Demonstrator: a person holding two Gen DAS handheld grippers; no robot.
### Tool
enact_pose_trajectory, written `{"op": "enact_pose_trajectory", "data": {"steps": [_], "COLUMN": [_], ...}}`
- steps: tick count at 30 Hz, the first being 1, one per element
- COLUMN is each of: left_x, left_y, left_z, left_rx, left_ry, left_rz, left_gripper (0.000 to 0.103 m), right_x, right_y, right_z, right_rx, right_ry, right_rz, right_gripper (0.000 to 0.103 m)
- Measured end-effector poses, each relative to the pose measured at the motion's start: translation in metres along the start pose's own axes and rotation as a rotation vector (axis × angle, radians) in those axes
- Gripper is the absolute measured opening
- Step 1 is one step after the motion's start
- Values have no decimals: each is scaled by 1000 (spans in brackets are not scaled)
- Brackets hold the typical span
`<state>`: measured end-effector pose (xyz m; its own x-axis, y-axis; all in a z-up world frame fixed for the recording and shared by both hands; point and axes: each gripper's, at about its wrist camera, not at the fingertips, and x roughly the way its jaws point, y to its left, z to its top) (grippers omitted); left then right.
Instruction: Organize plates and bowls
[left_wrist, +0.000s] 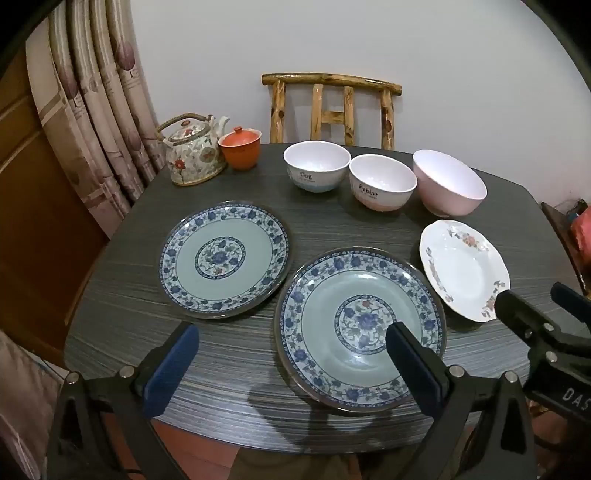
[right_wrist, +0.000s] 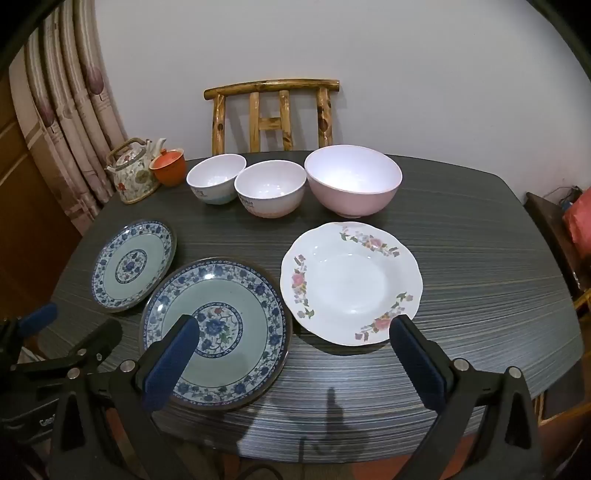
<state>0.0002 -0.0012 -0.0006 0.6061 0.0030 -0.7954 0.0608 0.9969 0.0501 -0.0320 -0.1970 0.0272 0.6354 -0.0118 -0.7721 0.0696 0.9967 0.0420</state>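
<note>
Stock unsorted: three plates (right_wrist: 351, 282), three bowls (right_wrist: 352, 181) laid singly; my left gripper (left_wrist: 291, 354) and right gripper (right_wrist: 295, 350) both spread, empty, poised to stack

From my left camera, the right gripper (left_wrist: 532, 306) runs off the frame's right edge. My left gripper's finger (left_wrist: 413, 363) covers part of the near blue plate (left_wrist: 354, 295). The small print under "Dog" on one bowl (left_wrist: 317, 166) is too tiny to read. The chair (left_wrist: 330, 107) disappears behind the table (left_wrist: 332, 221).
</note>
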Motion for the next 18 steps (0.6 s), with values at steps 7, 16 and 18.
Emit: {"op": "enact_pose_trajectory", "data": {"steps": [7,16,18], "left_x": [-1,2,3], "left_y": [1,6,5], "left_z": [-1,0,0], "left_rx": [-24,-27,-25], "left_ry": [10,17,16], "left_rz": [-9,-11,-6], "left_gripper": [103,103,103], "right_x": [-1,0,0], "right_y": [0,0,1], "right_z": [0,0,0], "right_rx": [2,0,0], "right_ry": [-6,-4,-6], "right_rz": [3,3,1], "right_gripper": [102,102,102]}}
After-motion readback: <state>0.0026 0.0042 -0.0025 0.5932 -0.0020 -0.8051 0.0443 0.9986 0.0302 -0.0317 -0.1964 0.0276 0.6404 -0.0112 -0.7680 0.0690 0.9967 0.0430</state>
